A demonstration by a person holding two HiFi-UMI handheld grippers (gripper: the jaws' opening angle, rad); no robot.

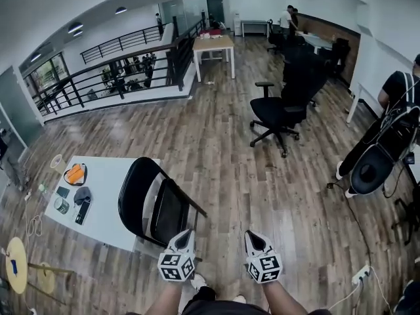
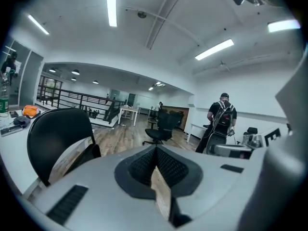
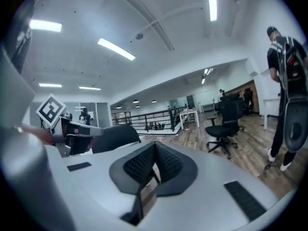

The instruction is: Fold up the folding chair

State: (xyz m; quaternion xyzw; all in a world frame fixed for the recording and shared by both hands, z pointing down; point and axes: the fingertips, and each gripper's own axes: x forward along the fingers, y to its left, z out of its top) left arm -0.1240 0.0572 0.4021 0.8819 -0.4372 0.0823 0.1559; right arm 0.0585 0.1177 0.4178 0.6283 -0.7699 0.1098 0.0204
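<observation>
Both grippers sit low in the head view, side by side, and neither holds anything. The left gripper [image 1: 186,233] has its jaws pressed together with nothing between them, as its own view [image 2: 156,150] confirms. The right gripper [image 1: 253,236] is likewise closed and empty [image 3: 155,146].

Wood-plank floor [image 1: 262,189] fills most of the room. A white table [image 1: 108,222] stands at the left. The black folding chair [image 1: 154,205] stands at the table's right edge, just ahead and left of the left gripper, with its seat tipped steeply up beside the rounded backrest. A black office chair [image 1: 279,113] stands well apart, farther back. On the table lie an orange object [image 1: 75,174], a dark phone [image 1: 83,211] and a small round tin [image 1: 61,205].
</observation>
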